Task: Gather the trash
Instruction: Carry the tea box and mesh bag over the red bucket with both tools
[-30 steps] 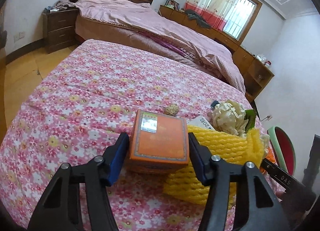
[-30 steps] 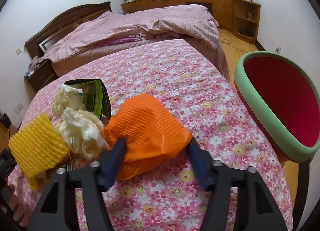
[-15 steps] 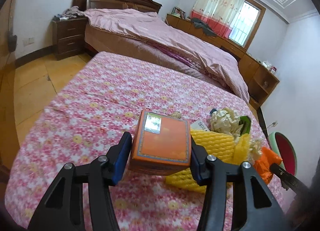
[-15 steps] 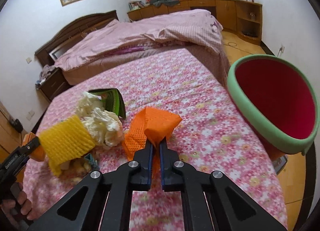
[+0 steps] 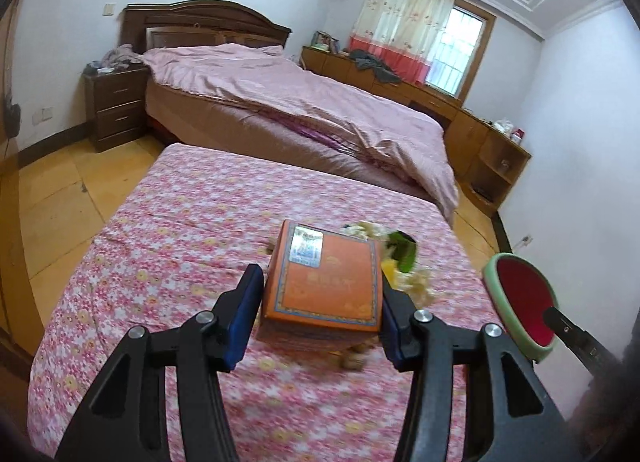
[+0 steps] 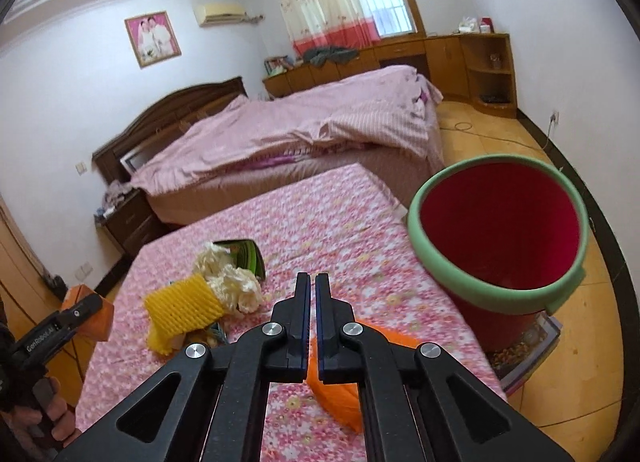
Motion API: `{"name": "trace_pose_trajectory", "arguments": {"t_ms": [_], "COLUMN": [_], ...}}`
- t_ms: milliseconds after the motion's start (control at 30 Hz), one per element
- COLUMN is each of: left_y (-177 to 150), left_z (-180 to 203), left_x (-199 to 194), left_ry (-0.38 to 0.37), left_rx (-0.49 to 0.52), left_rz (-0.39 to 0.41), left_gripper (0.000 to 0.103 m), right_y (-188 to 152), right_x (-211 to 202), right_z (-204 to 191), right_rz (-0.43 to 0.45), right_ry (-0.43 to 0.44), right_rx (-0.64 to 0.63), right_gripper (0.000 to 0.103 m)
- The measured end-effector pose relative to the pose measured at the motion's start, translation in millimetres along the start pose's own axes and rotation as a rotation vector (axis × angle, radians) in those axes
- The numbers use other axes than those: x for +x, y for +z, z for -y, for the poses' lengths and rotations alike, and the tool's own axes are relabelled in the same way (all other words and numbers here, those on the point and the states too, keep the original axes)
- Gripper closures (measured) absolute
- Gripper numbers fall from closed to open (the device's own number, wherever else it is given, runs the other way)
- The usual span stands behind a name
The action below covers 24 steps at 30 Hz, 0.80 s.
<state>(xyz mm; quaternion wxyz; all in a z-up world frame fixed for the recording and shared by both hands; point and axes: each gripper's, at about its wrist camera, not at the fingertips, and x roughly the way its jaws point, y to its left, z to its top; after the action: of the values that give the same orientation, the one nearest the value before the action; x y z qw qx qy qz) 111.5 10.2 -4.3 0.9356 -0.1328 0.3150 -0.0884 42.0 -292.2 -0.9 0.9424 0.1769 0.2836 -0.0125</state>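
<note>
My left gripper (image 5: 320,302) is shut on an orange box (image 5: 324,286) and holds it above the floral bed (image 5: 180,246). My right gripper (image 6: 313,286) is shut on an orange foam net (image 6: 340,390), which hangs below the fingers over the bed's right side. A yellow foam net (image 6: 180,312), crumpled white paper (image 6: 232,282) and a green packet (image 6: 250,258) lie on the bed. The red bin with a green rim (image 6: 496,294) stands on the floor to the right of the bed; it also shows in the left wrist view (image 5: 520,302).
A second bed with a pink quilt (image 5: 304,101) lies beyond. A dark nightstand (image 5: 116,105) stands at the left. Wooden cabinets (image 6: 452,57) line the far wall. Wood floor (image 6: 560,374) surrounds the bin.
My right gripper closed on the orange foam net and lifted it toward the bin. My left gripper raised the orange box higher above the bed.
</note>
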Motion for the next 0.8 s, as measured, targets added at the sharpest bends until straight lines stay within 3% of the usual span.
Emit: {"name": "trace_pose_trajectory", "arguments": {"t_ms": [233,300,367,467,600,800], "left_y": [-9,-12,-15,-20,-23,-27], "left_z": [16,17,17,17,17,20], "left_x": [-10,-11,-11,-11,-11,-9], "left_ry": [-0.001,0.002,0.007,0.013,0.014,0.009], "left_rx": [0.029,0.03,0.031,0.028,0.031,0.037], "left_rz": [-0.017,-0.024,-0.032,-0.044,-0.053,-0.069], "left_gripper": [0.049,0.049,0.049,0.049,0.049,0.049], "right_y": [-6,-10,-14,-20,-28,-44], "right_x": [-2,1,4,10,24,48], "right_z": [25,30,32,34,35,40], "right_rz": [-0.056,-0.087,-0.112,-0.148,-0.208,-0.318], "right_ry": [-0.004,-0.006,-0.005,0.001,-0.023,-0.075], "right_rx": [0.069,0.084,0.093,0.101,0.09,0.091], "right_gripper": [0.097,0.091,0.07,0.057,0.05,0.049]}}
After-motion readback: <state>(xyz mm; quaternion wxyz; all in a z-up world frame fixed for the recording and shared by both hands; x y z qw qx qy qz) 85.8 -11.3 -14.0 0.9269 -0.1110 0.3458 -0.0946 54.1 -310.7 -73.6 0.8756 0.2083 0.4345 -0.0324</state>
